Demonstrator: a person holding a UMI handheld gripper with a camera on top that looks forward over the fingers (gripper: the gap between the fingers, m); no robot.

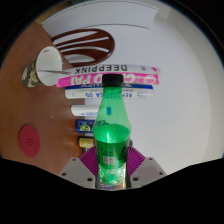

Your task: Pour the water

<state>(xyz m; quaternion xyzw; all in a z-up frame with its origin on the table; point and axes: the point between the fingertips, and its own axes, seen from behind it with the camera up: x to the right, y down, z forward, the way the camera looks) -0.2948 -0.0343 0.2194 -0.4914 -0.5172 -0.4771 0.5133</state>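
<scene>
A green plastic bottle (112, 135) with a green cap stands upright between my fingers. My gripper (111, 162) is shut on its lower body, and the pink pads (90, 158) press on it from both sides. The bottle's base is hidden between the fingers. A white cup (45, 66) sits beyond the bottle to the left, on the brown surface (30, 100).
A pink and white box (108, 76) marked DEERPINK lies behind the bottle on other flat packets (85, 96). A brown striped round object (85, 42) sits further back by the cup. A pink round object (28, 140) lies to the left of the fingers.
</scene>
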